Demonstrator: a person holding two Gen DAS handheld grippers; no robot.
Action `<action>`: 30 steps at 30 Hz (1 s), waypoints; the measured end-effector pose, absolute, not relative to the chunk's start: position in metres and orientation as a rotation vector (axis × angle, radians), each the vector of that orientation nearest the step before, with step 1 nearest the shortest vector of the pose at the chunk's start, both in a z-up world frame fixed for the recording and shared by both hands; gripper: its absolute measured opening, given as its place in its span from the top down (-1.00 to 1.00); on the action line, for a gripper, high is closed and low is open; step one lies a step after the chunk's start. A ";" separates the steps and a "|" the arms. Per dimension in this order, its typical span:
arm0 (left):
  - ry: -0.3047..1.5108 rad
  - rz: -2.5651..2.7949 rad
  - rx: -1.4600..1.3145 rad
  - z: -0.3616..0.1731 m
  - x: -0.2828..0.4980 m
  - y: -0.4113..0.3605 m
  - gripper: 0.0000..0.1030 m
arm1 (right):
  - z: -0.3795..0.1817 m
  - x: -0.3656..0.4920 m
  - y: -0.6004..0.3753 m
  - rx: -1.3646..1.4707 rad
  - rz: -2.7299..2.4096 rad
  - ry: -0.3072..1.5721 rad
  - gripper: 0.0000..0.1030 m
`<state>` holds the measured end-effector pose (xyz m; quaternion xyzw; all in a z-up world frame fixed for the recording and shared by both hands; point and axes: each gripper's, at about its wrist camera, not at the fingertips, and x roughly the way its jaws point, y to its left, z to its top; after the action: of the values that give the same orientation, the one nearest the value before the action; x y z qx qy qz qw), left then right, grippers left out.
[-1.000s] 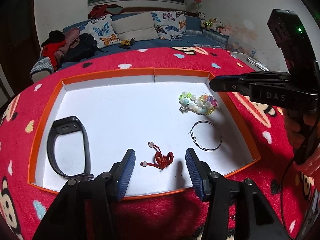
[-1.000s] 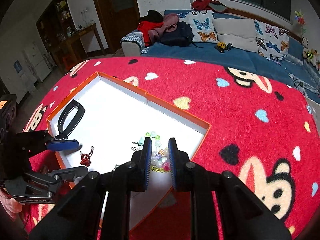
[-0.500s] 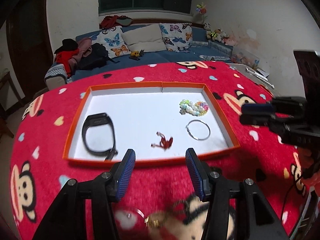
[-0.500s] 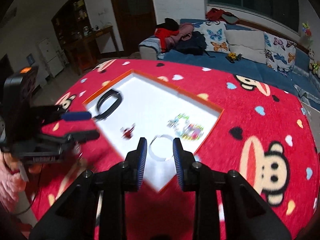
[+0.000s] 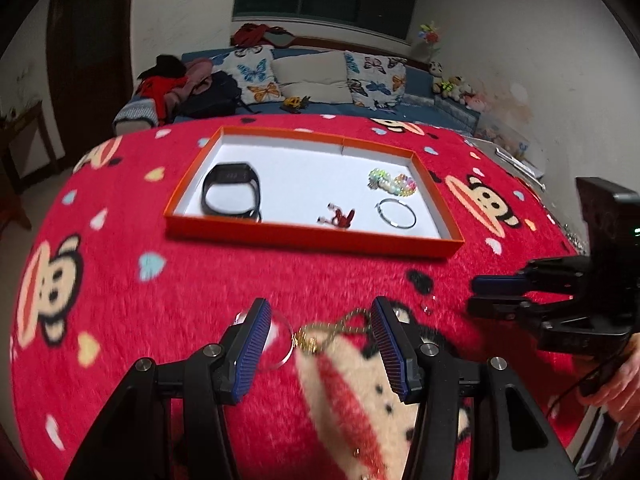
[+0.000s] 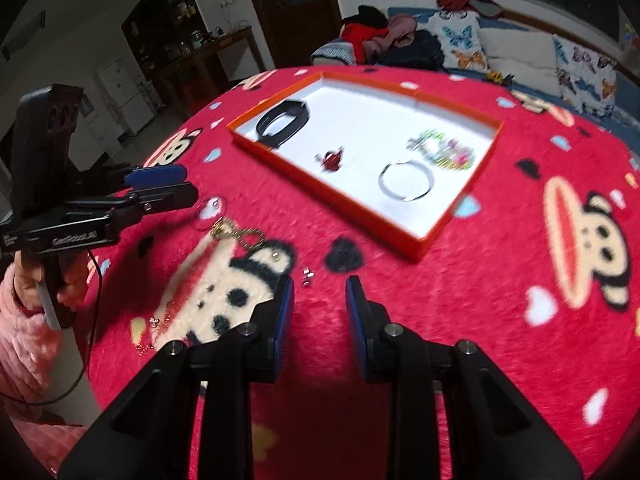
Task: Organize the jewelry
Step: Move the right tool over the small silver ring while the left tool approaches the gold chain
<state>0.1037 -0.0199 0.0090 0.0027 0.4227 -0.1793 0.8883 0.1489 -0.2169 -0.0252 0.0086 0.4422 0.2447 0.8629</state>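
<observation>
Now the left gripper (image 5: 318,344) hangs over the red cartoon blanket (image 5: 200,280), on the near side of the orange tray (image 5: 312,236), with its jaws about half open and nothing pressed between the pads. Seen through the gap of these jaws lies a gold chain (image 5: 340,326) joined to a clear round ring (image 5: 280,340); the ring is just beside the left pad and the chain reaches toward the right pad, but both lie on the blanket below. The right gripper (image 6: 320,310) has its jaws a little apart; they have just been opening, and they are empty. A small silver stud (image 6: 307,274) lies on the blanket just ahead of its left fingertip. Inside the tray are a black wristband (image 5: 232,194) near the left wall, a small red knot charm (image 5: 340,218) near the front wall, a silver hoop (image 5: 396,213) and a beaded bracelet (image 5: 394,182) toward the right wall.
</observation>
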 end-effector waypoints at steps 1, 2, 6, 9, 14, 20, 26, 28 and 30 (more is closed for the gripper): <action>0.878 -0.367 0.000 0.008 0.101 -0.017 -0.09 | -0.028 0.151 -0.213 0.018 0.515 0.932 0.47; 0.876 -0.361 -0.002 0.007 0.099 -0.015 -0.09 | -0.031 0.154 -0.209 0.020 0.518 0.935 0.47; 0.875 -0.350 -0.008 0.006 0.092 -0.010 -0.09 | -0.040 0.168 -0.206 0.016 0.479 0.944 0.47; 0.876 -0.346 -0.002 0.005 0.092 -0.010 -0.09 | -0.045 0.175 -0.212 0.023 0.429 0.954 0.47; 0.879 -0.355 0.006 0.001 0.090 -0.015 -0.09 | -0.044 0.169 -0.225 0.045 0.426 0.960 0.47; 0.885 -0.386 0.025 -0.003 0.092 -0.029 -0.09 | -0.041 0.159 -0.215 0.008 0.482 0.945 0.47; 0.882 -0.422 0.054 -0.006 0.091 -0.039 -0.09 | -0.049 0.166 -0.202 -0.048 0.489 0.946 0.47; 0.880 -0.454 0.061 -0.006 0.092 -0.044 -0.07 | -0.050 0.167 -0.201 -0.059 0.489 0.946 0.47; 0.873 -0.494 0.069 -0.006 0.095 -0.053 -0.04 | -0.051 0.169 -0.200 -0.065 0.485 0.945 0.48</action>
<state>0.0948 -0.0527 -0.0065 0.0333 0.4184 -0.2365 0.8763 0.1685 -0.2005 -0.0511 -0.0311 0.4504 0.2312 0.8618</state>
